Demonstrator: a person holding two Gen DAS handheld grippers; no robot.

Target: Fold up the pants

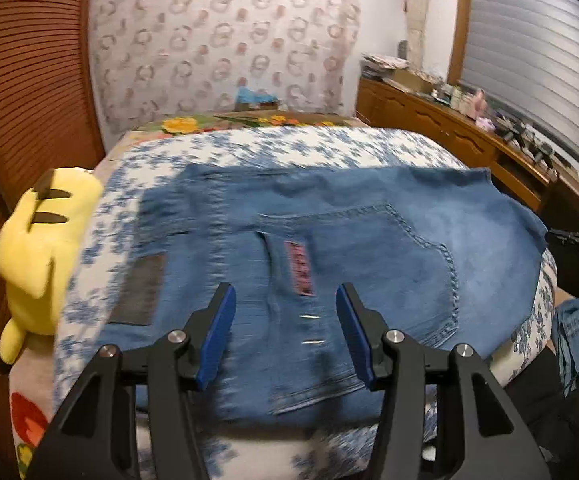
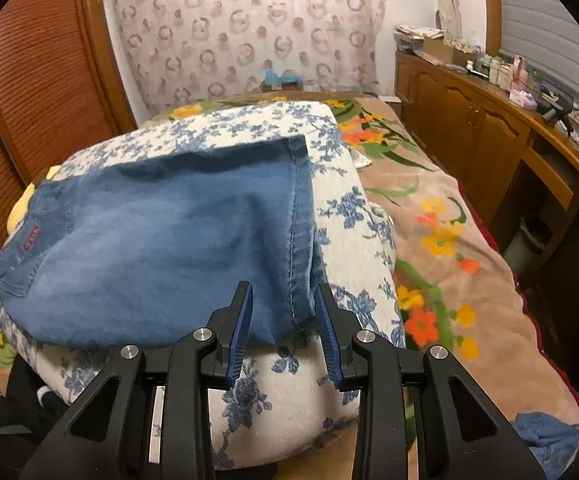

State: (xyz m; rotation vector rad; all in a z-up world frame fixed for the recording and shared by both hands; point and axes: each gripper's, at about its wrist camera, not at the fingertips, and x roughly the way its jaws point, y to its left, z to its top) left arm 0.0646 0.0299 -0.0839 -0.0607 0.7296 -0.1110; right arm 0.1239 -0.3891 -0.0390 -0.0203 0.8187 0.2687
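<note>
Jeans [image 1: 329, 240] lie folded on the bed [image 2: 469, 240]; both grippers, left [image 1: 285, 300] and right [image 2: 283, 300], hover fingers apart, probably lining up another fold.

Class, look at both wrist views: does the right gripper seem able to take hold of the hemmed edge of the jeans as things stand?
Probably yes. The right gripper is open with the hemmed edge of the jeans lying between its fingers on the floral quilt, and nothing blocks it.
</note>
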